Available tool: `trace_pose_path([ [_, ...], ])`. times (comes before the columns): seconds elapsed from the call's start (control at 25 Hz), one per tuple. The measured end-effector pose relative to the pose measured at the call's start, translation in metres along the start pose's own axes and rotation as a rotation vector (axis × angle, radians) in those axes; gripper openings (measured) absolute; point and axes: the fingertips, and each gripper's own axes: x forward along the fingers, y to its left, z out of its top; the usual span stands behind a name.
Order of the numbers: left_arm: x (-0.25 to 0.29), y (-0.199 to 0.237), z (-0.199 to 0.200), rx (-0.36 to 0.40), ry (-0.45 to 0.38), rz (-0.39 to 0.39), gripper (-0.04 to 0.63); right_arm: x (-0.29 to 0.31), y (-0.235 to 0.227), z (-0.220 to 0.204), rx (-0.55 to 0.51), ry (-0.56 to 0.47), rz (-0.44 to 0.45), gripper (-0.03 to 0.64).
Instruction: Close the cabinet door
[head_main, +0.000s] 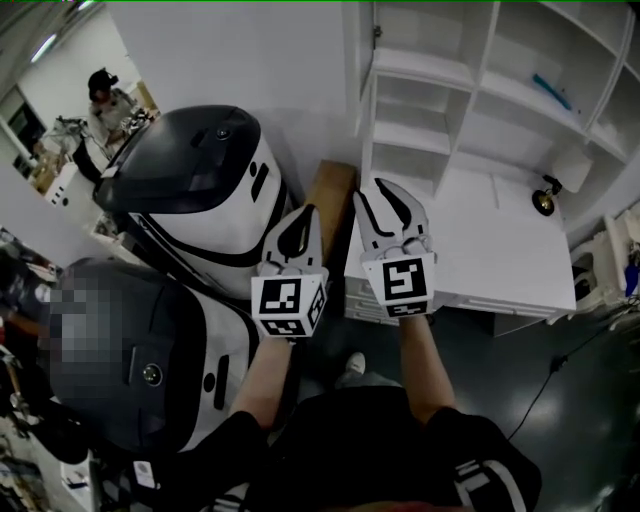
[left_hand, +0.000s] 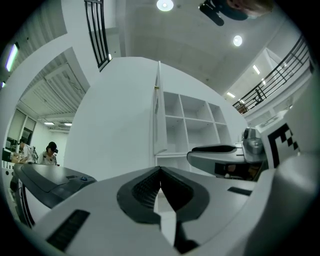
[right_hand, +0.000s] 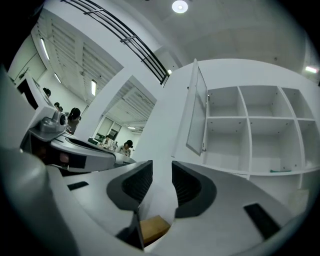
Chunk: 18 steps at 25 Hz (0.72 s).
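The white cabinet (head_main: 450, 90) is a grid of open shelves. Its door (head_main: 366, 90) stands swung out, edge-on to me at the unit's left side. In the left gripper view the door (left_hand: 160, 120) hangs ahead, just left of the shelves. The right gripper view shows the door (right_hand: 197, 112) angled outward. My left gripper (head_main: 312, 212) is raised short of the door with its jaws shut and empty (left_hand: 160, 172). My right gripper (head_main: 388, 196) is beside it, open, with nothing between its fingers (right_hand: 161, 175). Neither touches the door.
Two big white-and-black machines (head_main: 200, 190) (head_main: 140, 340) stand close on the left. A brown box (head_main: 330, 200) sits below the grippers. A white counter (head_main: 500, 250) juts out under the shelves, with a small dark lamp-like object (head_main: 545, 200). A person (head_main: 105, 100) is at far back left.
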Motion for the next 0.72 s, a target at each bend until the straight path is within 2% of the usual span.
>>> trace_pose_path([
  [0.16,0.019,0.004,0.010,0.012,-0.041,-0.013,0.011,0.019,-0.011,0.005,-0.031,-0.024,-0.017,0.121],
  [0.32,0.036,0.014,0.018,0.027,-0.065,-0.010,0.011,0.042,-0.019,0.007,-0.030,-0.042,-0.025,0.153],
  [0.72,0.068,0.025,0.032,0.042,-0.124,-0.018,0.011,0.075,-0.036,0.019,-0.049,-0.099,-0.060,0.161],
])
